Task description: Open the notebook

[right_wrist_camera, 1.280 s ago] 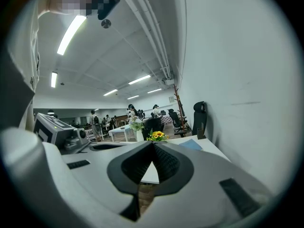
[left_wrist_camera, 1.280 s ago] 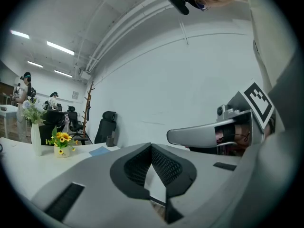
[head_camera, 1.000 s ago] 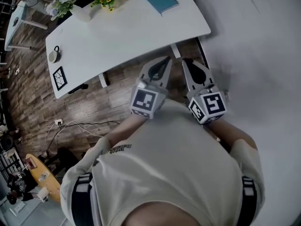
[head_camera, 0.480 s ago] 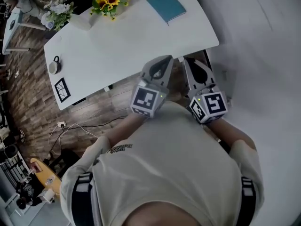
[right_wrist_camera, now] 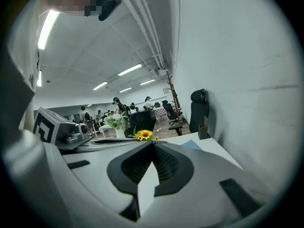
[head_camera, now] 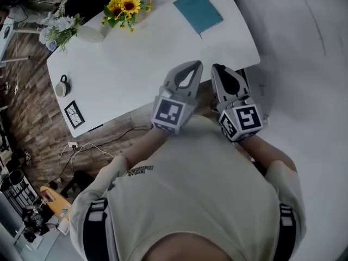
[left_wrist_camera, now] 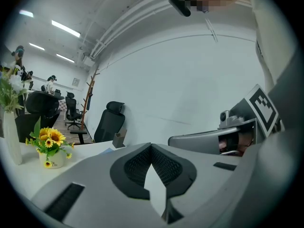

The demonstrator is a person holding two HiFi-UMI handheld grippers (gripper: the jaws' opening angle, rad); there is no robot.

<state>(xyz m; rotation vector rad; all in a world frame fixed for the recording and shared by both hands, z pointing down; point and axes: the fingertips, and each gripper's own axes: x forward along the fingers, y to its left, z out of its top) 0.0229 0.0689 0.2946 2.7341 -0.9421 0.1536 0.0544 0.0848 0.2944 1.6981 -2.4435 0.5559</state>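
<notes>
Where the notebook is found: the notebook (head_camera: 198,12) is laid flat on the white worktop (head_camera: 152,48), at its far right corner. Its teal cover is closed and nothing is placed on it.
Left claw: the left claw (left_wrist_camera: 151,145) is closed. Its two tips are pressed together and nothing is held between them. From the head view it is seen over the near edge of the worktop, toward the right end, well apart from the notebook.
Right claw: the right claw (right_wrist_camera: 152,143) is also closed, tip against tip, and it is empty. It is held just beside the left claw, over the same near edge of the worktop and a little closer to the right end.
Sunflowers: a small bunch of sunflowers (head_camera: 126,5) is placed at the far edge of the worktop, about at the middle.
White flowers: a bunch of white flowers (head_camera: 58,25) is seen at the far left corner of the worktop.
Round object: a small round object (head_camera: 61,86) with a loop is laid near the left edge of the worktop. What it is cannot be told.
Black frame: a small black frame (head_camera: 74,113) is laid at the near left corner of the worktop.
Cable: a thin cable (head_camera: 103,143) is spread on the wooden floor (head_camera: 32,124), just before the near edge of the worktop.
</notes>
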